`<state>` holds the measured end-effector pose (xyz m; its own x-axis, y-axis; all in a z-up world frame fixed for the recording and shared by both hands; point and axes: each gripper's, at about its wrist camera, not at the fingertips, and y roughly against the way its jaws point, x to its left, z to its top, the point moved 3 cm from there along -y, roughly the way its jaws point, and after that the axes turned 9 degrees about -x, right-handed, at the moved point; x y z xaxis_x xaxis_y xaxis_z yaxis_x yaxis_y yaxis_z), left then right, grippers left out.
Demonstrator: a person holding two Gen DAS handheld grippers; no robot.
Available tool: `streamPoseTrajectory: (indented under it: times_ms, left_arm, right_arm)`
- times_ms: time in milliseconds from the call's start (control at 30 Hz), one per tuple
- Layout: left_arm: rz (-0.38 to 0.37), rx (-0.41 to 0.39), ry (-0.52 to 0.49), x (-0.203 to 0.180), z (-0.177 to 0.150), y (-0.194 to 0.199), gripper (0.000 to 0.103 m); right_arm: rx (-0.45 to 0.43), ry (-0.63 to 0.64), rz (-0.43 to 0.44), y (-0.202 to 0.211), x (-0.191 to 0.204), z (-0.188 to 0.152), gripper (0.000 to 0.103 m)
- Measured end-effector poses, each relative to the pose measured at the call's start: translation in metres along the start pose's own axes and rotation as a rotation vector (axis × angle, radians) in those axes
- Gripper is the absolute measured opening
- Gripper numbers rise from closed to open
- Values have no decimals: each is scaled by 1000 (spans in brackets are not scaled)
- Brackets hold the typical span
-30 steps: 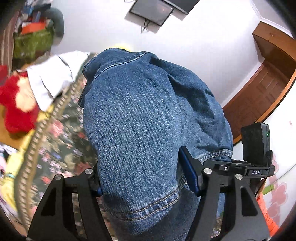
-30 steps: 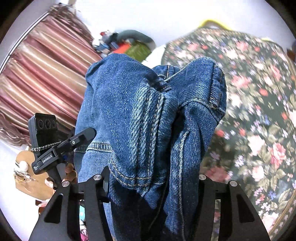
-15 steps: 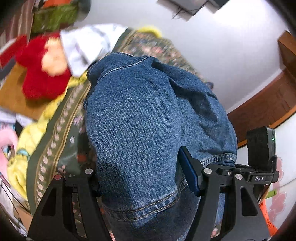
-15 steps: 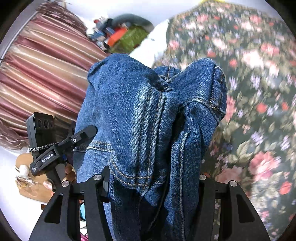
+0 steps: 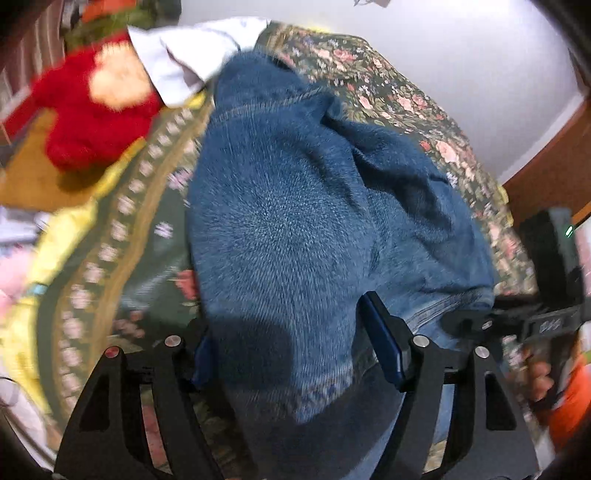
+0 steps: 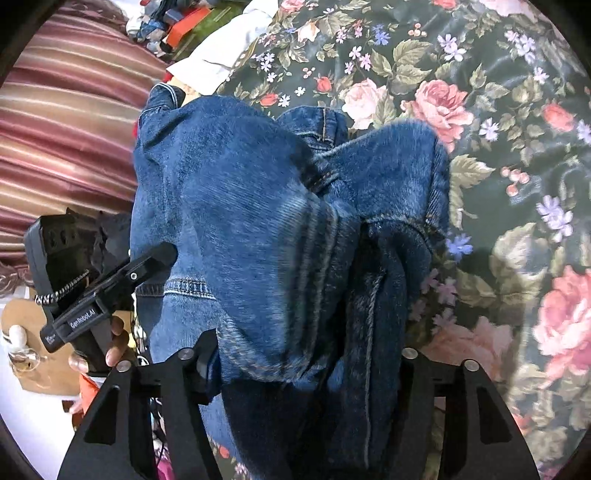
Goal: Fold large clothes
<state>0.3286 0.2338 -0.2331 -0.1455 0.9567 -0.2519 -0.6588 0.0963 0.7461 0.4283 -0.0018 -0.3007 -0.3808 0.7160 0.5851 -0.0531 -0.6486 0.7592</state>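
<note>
A pair of blue jeans [image 5: 295, 221] hangs bunched between both grippers over a floral bedspread [image 5: 388, 99]. My left gripper [image 5: 295, 354] is shut on a hem end of the jeans, with denim draped over its fingers. My right gripper [image 6: 306, 365] is shut on a thick bunch of the jeans [image 6: 258, 221], near a seam and waistband. The far end of the jeans touches the bedspread [image 6: 498, 110]. The left gripper's body [image 6: 85, 295] shows at the left of the right wrist view. The fingertips of both grippers are hidden by denim.
A red plush toy [image 5: 92, 110] and a white garment [image 5: 192, 55] lie at the bed's far end. A striped curtain [image 6: 66, 129] hangs to the left. A wooden door frame [image 5: 546, 177] stands at the right. Clutter [image 6: 177, 22] sits beyond the bed.
Both grippers have tilted down and lowered with the jeans toward the bedspread. The far part of the jeans now rests on the bed. Both views are blurred by motion.
</note>
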Motion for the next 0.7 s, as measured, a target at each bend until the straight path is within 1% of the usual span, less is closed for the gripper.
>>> streamPoseTrajectory:
  times_ms: [33,67,100,167,200,233,267,333,400,500,567,633,700]
  left_arm:
    - [39,-24,-34,-3,-3,8,72]
    - [68,-41,-58,-4,-5,10,73]
    - [99,-56,-93,-7,-10,17,74]
    - [129,-46,-134,-5,-20,12,84]
    - [136,-36,-145,-5,-27,12,85]
    - [156,-49,-145,-4,-36,15,86]
    - [162,-66,-137,-3,-43,20,89]
    - [153,-55,-113,-2,-54,24,93]
    - [153,-66,-74,1,-67,33,93]
    - [153,-47,-40,2,-81,39,96]
    - [184,-25,-33,5,-91,41,96]
    - [202,-18,-37,7,-99,48,96]
    - [220,-14,-34,7,-101,56,96]
  right_arm:
    - [2,14,-11,4,2,1,62]
    - [0,31,-23,9,5,1,66]
    - [-18,70,-60,16,9,-1,69]
    - [-42,140,-126,23,13,-6,85]
    - [-50,196,-176,26,15,-13,88]
    - [-50,230,-206,28,13,-19,88]
    - [-45,258,-232,29,15,-22,89]
    - [-26,301,-243,31,11,-37,89]
    - [-20,299,-236,37,4,-49,89]
    - [-17,262,-221,46,-8,-61,90]
    - [-25,238,-214,53,-15,-65,90]
    - [-29,231,-230,61,-18,-69,90]
    - [-41,242,-276,74,-18,-76,90]
